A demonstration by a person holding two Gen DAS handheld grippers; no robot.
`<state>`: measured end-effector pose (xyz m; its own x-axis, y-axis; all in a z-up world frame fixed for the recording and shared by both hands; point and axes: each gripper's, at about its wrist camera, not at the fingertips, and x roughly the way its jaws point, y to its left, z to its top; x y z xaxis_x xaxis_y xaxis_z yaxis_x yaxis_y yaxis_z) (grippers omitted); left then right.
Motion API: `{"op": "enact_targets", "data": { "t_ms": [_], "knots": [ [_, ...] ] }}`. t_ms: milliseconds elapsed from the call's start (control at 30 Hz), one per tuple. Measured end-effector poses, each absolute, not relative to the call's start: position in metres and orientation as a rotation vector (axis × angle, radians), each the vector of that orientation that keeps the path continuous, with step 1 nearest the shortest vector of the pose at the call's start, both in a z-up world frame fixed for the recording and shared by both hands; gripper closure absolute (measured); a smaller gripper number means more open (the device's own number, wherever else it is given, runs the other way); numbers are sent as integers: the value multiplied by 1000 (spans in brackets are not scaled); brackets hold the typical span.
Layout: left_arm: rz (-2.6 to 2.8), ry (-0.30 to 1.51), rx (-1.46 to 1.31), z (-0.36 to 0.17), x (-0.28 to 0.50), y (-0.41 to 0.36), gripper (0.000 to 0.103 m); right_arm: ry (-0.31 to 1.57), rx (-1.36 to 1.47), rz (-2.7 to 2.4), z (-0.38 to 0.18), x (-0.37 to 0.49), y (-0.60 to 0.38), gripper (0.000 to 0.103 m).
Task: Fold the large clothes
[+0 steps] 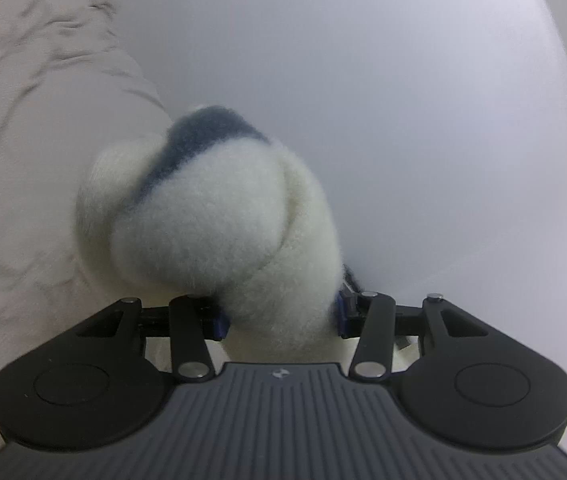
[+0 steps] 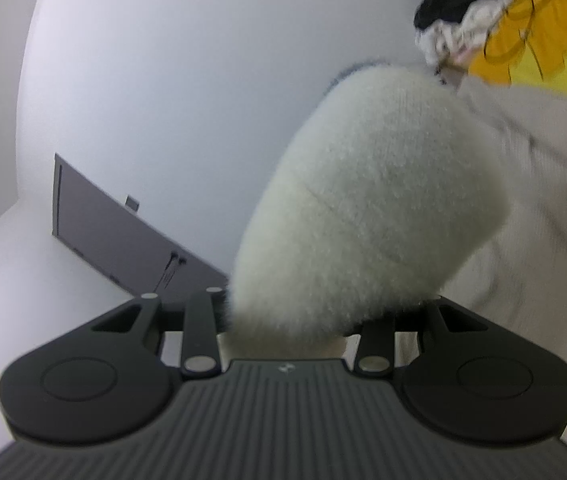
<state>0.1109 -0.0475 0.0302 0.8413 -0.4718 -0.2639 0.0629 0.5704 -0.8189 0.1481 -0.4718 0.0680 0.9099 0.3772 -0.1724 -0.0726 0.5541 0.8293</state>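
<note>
Both grippers pinch bunches of the fleece: left gripper (image 1: 281, 320) a blue-striped wad (image 1: 219, 216), right gripper (image 2: 287, 332) a plain one (image 2: 367, 216). Each wad sticks forward past its fingers, off the bed (image 1: 23, 140). Neither hand nearer; cloth between them unseen.

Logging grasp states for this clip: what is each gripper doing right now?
Left gripper: closed on a bunched part of the fluffy white garment.
Right gripper: closed on another white fluffy bunch.
</note>
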Motion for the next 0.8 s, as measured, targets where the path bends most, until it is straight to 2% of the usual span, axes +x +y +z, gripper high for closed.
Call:
{"op": "enact_targets", "data": {
  "t_ms": [167,433,667,800],
  "knots": [
    [-350,529,-906,23,173,-104,51,388,950,187,58,187,-510,60],
    [-396,575,-935,-12,254,-151,51,350,909,165,37,234,-553,60],
    [-394,626,-922,-71,296,-166,51,359,875,172,-4,259,-569,60],
    [-366,705,-903,-113,306,-168,50,414,888,154,-48,263,-571,60]
  ]
}}
